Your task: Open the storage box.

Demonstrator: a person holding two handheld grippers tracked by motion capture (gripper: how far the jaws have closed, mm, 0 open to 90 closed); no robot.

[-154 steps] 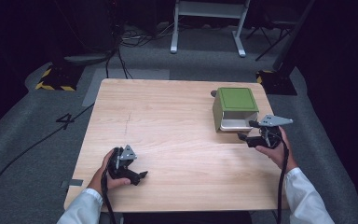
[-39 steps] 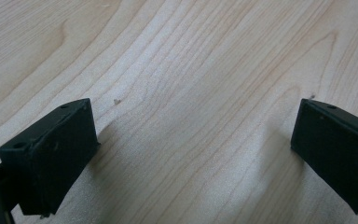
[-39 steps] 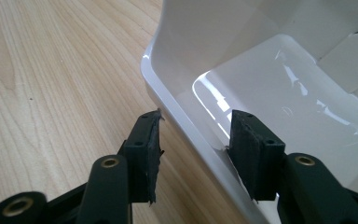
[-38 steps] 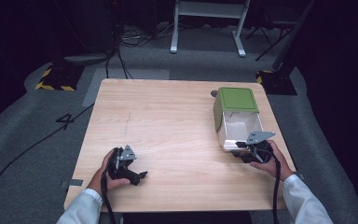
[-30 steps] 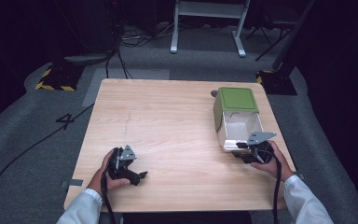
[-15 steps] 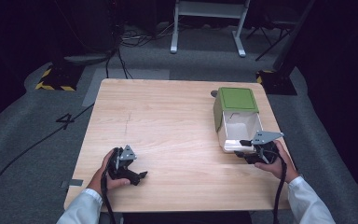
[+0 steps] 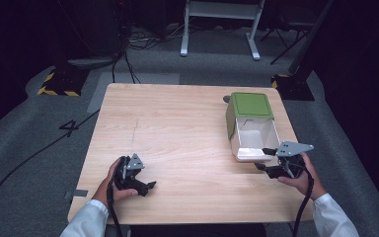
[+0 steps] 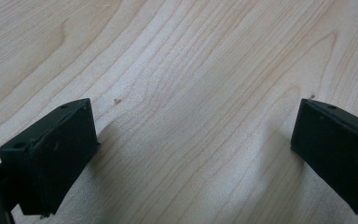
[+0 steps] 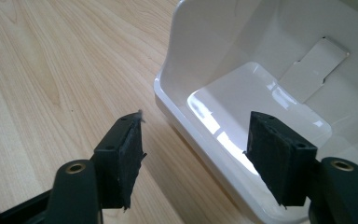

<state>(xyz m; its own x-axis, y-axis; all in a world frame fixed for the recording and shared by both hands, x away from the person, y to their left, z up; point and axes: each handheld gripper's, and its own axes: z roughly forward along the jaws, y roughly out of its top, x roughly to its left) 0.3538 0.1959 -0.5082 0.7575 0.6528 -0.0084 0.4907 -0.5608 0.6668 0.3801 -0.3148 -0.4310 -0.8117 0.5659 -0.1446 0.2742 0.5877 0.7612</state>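
From the high view we count one box [image 7: 252,129] on the wooden table [image 7: 177,138], lying on its side near the right edge, green base turned away and white open mouth facing the person. We count two grippers: the left gripper [image 7: 137,178] rests low on the table near the front left, well apart from the box, and the right gripper [image 7: 265,159] sits just at the box's near rim. Its jaws have just been opening, and they stand released, with the rim's corner between them but no pad pressing on it.

In the left gripper view, we see the two black jaws spread wide over bare wood grain, holding nothing.

In the right gripper view, the white box [image 9: 279,93] shows thin, glossy, moulded walls and a rounded lip, with one flat tab on its inner wall. We judge it light and fairly stiff, though the thin wall may flex a little under a hard squeeze, and the gloss looks slippery. We judge the lip of the open mouth the best hold, one pad inside and one outside the wall, close to a corner where the shell is stiffest.
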